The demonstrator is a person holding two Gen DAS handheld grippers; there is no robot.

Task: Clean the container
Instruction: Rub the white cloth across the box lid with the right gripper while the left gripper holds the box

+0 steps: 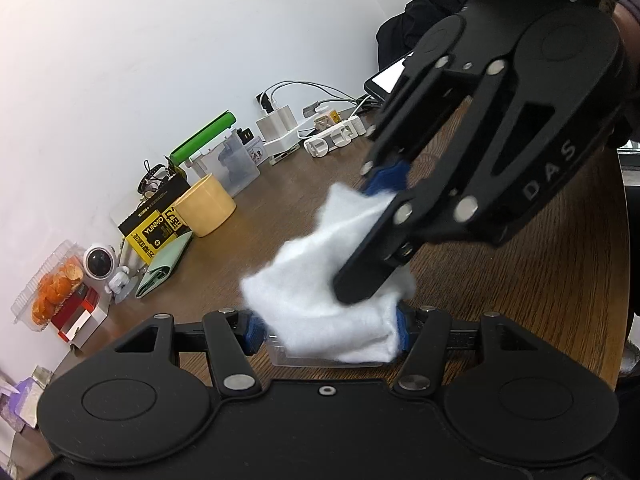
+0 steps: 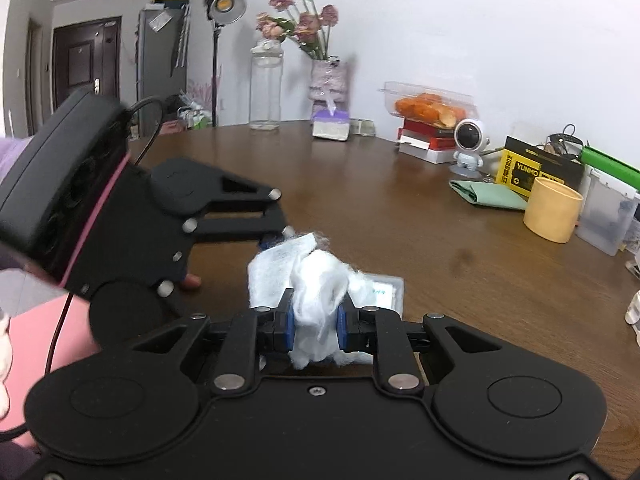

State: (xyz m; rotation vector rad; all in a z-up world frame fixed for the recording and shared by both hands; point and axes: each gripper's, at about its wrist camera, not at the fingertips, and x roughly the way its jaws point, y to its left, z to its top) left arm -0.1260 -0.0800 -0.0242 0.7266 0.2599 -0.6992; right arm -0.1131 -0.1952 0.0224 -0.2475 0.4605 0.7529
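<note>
Clutter stands along the wall at the far left of the table (image 1: 540, 280): a clear box of oranges (image 1: 50, 288), a small toy robot (image 1: 100, 266), a yellow-black carton (image 1: 156, 226), a folded green cloth (image 1: 164, 266) and a yellow cup (image 1: 206, 204), all well apart from the work. Nearer to the middle, the left gripper (image 1: 326, 332) is closed on the container (image 1: 320, 358), a small clear plastic box that is held by its two sides between the blue pads, just above the wood. Most of the box is hidden under a white wipe (image 1: 320, 300), so only its front rim shows in the left view; in the right view one corner of it (image 2: 384, 292) comes out from under the wipe. To the right, the right gripper (image 2: 316, 328) pinches the bunched wipe firmly between its pads and presses it down onto the box. I judge that the wiping step is in progress. What can go wrong from here: the box is light and smooth, and if the right gripper pushes too hard or sideways, the box may twist or slip out from the left pads. The wipe looks loose and fluffy, with threads at its edges, so it may catch on the rim or leave fibres inside. The two grippers are also very close, almost touching, and a careless stroke can knock one finger against the other.
</note>
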